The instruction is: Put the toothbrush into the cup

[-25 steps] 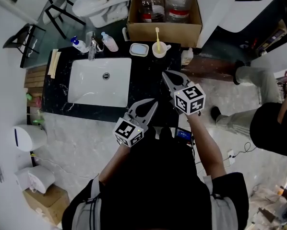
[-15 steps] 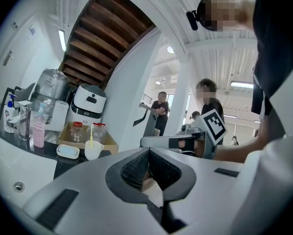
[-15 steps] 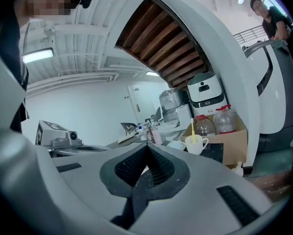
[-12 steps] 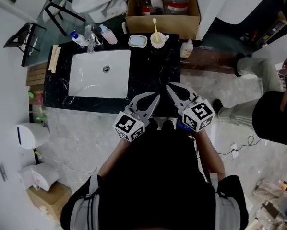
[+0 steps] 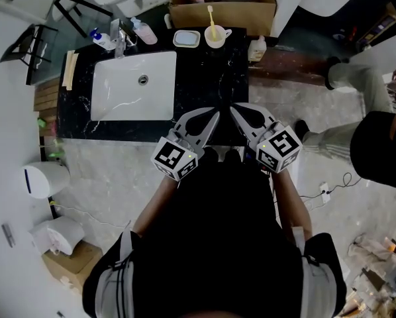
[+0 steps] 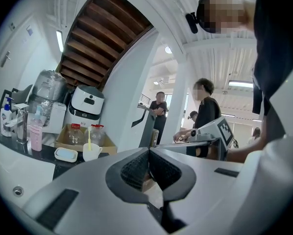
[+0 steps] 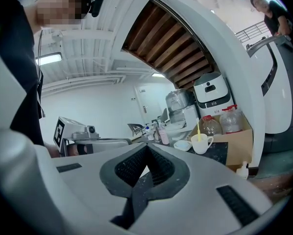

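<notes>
You've got both grippers low and close in front of your chest, side by side. Your left gripper (image 5: 213, 116) points forward and a touch rightward, its jaws pressed together with nothing between them and its marker cube (image 5: 176, 161) facing up. Your right gripper (image 5: 235, 110) mirrors it, angled leftward, jaws closed and empty too. The two tips sit near each other without touching. Your forearms (image 5: 153, 209) are bent in tight, elbows out at your sides.
</notes>
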The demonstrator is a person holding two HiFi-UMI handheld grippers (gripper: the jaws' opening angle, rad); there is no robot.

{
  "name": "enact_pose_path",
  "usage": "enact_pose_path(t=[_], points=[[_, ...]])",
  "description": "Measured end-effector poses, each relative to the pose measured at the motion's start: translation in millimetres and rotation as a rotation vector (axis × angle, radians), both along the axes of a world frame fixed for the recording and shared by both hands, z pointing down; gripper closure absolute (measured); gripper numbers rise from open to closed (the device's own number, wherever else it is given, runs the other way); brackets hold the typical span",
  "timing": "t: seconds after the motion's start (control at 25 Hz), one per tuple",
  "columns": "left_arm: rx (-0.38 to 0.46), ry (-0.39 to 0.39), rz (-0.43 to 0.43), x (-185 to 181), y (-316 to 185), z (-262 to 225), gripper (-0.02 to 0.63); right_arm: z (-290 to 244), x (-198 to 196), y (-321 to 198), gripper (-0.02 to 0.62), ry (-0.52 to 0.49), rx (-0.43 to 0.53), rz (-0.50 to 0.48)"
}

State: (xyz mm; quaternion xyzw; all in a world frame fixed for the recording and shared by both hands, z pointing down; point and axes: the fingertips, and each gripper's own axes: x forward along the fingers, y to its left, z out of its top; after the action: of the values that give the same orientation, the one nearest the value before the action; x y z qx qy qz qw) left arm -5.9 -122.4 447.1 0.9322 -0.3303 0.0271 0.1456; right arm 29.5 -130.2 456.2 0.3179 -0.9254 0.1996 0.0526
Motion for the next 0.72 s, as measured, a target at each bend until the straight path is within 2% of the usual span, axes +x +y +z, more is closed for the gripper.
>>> enact_pose_path(t=[0.72], points=[[-0.006, 0.006, -0.015, 1.4, 2.4, 1.7, 0.595, -6.8, -9.1, 11.5, 0.583, -0.020, 0.005, -0.023]])
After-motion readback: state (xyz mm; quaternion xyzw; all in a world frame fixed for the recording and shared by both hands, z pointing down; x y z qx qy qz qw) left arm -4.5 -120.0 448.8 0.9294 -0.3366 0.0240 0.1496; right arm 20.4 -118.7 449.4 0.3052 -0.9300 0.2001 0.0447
